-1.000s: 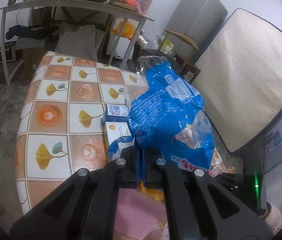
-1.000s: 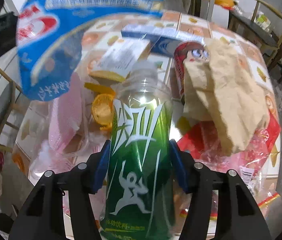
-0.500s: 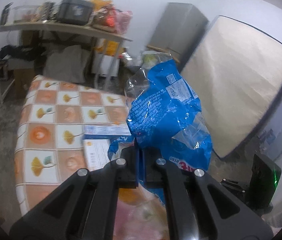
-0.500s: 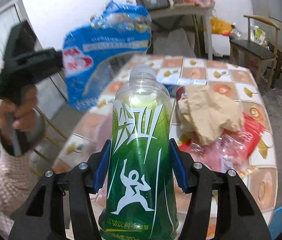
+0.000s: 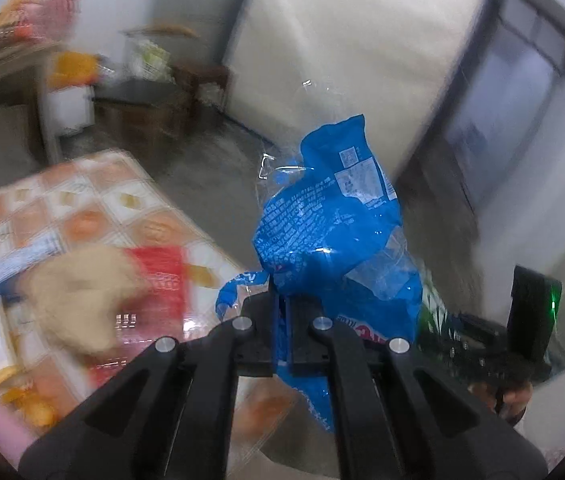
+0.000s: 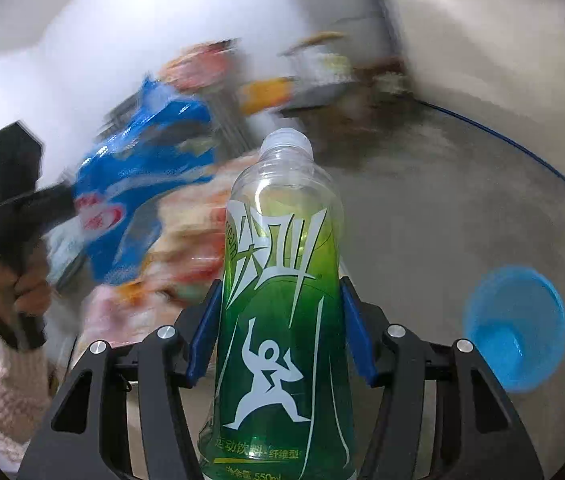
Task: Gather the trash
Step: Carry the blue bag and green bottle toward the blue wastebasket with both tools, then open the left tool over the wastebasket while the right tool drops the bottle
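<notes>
My left gripper [image 5: 281,312] is shut on a crumpled blue plastic snack bag [image 5: 330,220], which stands up above its jaws and hangs off the table's edge over the floor. In the right wrist view the same blue bag [image 6: 142,184] shows at the left, held by the other black gripper in a person's hand [image 6: 18,284]. My right gripper [image 6: 278,332] is shut on an empty green-labelled plastic bottle [image 6: 282,296], uncapped, neck pointing away. A blue plastic bin [image 6: 516,326] stands on the grey floor at the lower right.
The tiled table [image 5: 94,216] at the left carries more trash: a crumpled brown paper [image 5: 82,292], a red wrapper [image 5: 162,276] and boxes, all blurred. A pale mattress [image 5: 342,52] leans on the far wall. A wooden chair [image 5: 186,80] stands behind. Grey floor lies between.
Both grippers have swung right, away from the table and toward the open floor, still holding the blue bag and the bottle. The blue bin has come into the right wrist view.
</notes>
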Tool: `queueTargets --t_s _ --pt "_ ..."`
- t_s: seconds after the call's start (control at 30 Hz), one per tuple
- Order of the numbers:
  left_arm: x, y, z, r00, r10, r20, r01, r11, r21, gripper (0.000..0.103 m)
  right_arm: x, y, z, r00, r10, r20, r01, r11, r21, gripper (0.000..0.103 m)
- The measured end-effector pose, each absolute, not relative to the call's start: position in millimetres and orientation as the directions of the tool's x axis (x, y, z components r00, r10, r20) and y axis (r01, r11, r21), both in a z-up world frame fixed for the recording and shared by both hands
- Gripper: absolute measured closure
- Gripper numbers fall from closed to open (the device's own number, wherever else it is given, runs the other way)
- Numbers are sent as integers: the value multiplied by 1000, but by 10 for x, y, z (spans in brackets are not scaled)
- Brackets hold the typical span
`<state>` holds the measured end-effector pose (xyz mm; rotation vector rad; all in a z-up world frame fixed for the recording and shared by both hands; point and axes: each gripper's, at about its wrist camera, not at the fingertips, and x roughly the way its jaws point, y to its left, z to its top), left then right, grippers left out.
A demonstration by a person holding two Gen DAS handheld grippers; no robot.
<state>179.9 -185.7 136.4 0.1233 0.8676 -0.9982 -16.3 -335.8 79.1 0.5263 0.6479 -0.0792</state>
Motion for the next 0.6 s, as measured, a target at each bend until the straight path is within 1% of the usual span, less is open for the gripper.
queueTargets --t_s 0.1,0.17,0.27,0.4,0.57,0.6 --pt "1683 -2701 978 95 -628 -773 812 498 -305 102 -594 -3892 392 771 -1 -637 401 778 485 48" --pt "1628 -3298 609 -18 -558 -830 813 475 -337 102 -814 -4187 73 735 -34 -677 499 704 506 48" --pt "1553 -3971 53 -115 -443 -889 800 489 -347 102 -1007 -4549 -435 681 -34 -732 599 600 529 48" --pt "1420 -4701 -688 -164 -302 -939 806 507 -304 102 -1056 -4959 -1034 635 19 -772 671 482 564 48" --pt "1304 -5356 -1570 -191 -149 -970 792 560 -242 102 -822 -5387 -1572 597 90 -797 718 383 581 48" --pt "1333 -5439 -1682 -197 -138 -971 785 571 -241 102 -746 -5497 -1665 582 96 -808 734 366 572 48"
